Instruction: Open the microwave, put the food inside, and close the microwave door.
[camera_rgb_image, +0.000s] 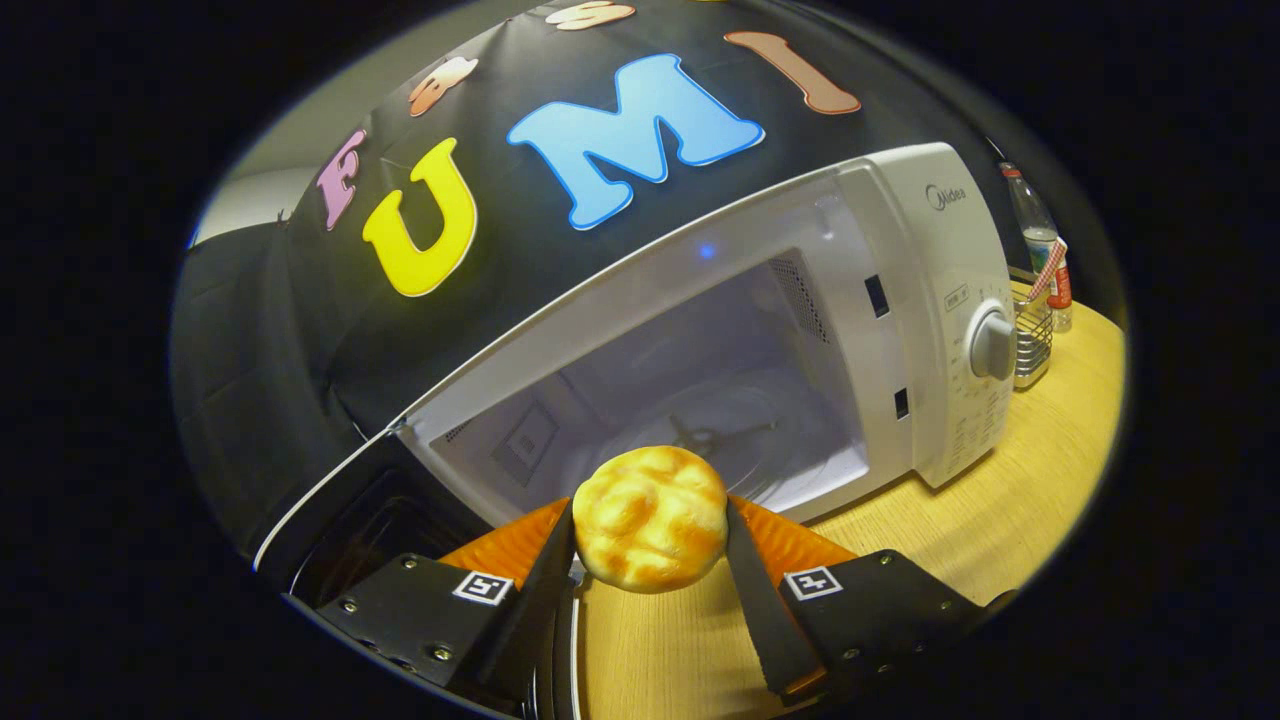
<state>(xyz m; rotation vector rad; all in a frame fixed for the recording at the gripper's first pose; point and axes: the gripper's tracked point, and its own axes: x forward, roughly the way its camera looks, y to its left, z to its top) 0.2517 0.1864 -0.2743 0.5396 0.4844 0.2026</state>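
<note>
Claw (650, 540) was clamped on a bread roll (650, 517), both fingers (552, 570) pressing its sides, held just in front of the microwave (900, 300) opening. Microwave door (350, 520) hung open beside the cavity, glass turntable (770, 440) visible inside. Control knob (992, 343) sat on the microwave's front panel. Wire basket (1032, 345) and plastic bottle (1040, 245) stood behind the microwave on the wooden worktop (1000, 520).
</note>
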